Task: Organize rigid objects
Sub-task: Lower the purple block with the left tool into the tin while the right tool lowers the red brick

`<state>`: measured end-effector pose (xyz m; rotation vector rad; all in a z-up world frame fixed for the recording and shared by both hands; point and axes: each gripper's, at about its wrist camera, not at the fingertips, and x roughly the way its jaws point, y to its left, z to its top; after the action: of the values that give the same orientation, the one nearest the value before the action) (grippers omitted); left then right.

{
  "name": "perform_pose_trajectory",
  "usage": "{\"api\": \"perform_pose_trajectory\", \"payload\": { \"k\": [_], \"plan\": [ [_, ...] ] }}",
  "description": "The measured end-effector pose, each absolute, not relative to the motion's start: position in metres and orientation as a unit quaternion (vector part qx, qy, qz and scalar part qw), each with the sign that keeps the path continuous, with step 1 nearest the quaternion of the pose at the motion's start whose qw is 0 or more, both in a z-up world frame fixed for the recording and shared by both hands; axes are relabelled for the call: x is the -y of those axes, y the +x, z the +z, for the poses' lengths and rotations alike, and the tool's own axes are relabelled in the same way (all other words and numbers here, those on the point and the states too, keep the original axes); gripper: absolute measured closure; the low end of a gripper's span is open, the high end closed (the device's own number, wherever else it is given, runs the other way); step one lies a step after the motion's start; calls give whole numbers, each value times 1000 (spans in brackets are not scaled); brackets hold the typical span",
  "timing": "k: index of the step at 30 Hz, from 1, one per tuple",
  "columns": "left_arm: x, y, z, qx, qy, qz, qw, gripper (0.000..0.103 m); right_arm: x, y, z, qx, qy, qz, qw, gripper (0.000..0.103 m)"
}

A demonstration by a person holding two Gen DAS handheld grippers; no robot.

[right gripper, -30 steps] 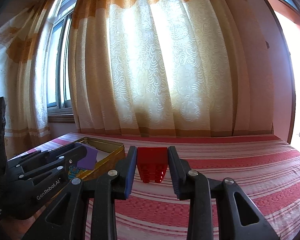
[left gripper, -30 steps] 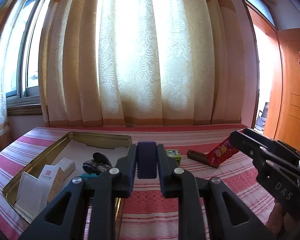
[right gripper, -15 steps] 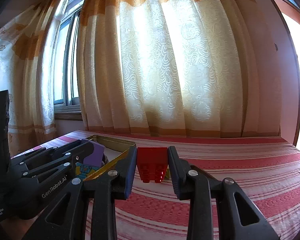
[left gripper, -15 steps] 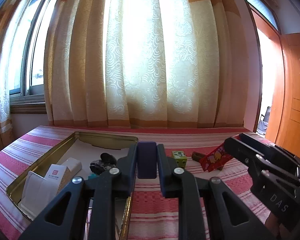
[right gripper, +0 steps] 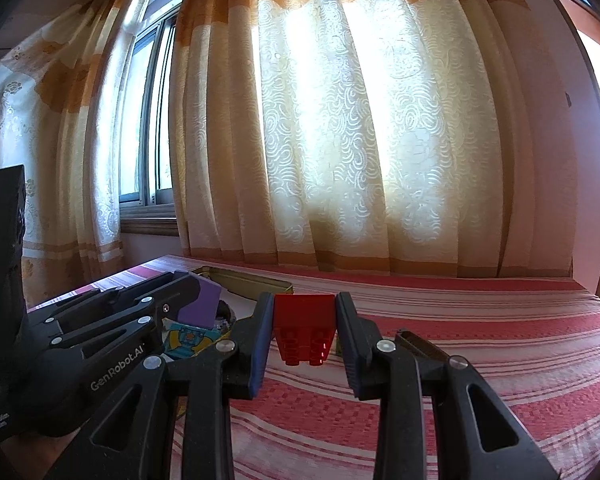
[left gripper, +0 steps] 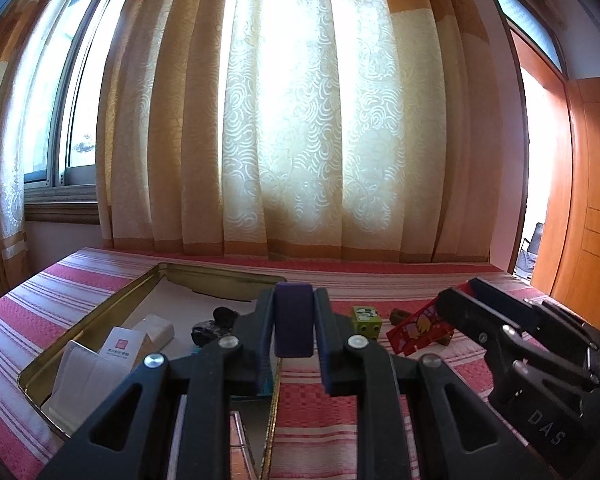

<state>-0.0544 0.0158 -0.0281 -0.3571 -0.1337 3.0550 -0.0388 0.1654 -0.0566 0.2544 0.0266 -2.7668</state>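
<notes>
Both my wrist cameras sit low and close behind my fingers, facing nearly level across the striped bed toward the curtain, sharing the gold tray and each other's gripper.

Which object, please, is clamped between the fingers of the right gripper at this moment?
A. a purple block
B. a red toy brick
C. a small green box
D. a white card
B: in the right wrist view the right gripper is shut on the red toy brick, while the purple block sits in the left gripper above the gold tray.
</notes>
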Motion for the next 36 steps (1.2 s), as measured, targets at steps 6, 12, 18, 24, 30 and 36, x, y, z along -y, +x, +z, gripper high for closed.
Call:
{"api": "perform_pose_trajectory", "payload": {
  "k": [6,12,18,24,30,36],
  "plan": [
    [-12,-54,-28,46,-113,992,31,85,-159,-39,-57,-13,89,-978,187,69],
    [-4,-53,-29,51,-113,992,26,85,-154,-38,-58,-16,89,-977,193,69],
    [2,-53,-28,54,-112,992,21,85,-148,-39,-58,-20,90,-975,200,69],
    [7,-53,-29,59,-111,992,19,85,-140,-39,-58,-25,85,-974,207,69],
    [11,-52,-29,59,-110,992,17,85,-131,-39,-57,-32,81,-973,215,69],
    [18,-51,-28,59,-112,992,16,85,-123,-40,-57,-41,73,-972,221,69]
  ]
}}
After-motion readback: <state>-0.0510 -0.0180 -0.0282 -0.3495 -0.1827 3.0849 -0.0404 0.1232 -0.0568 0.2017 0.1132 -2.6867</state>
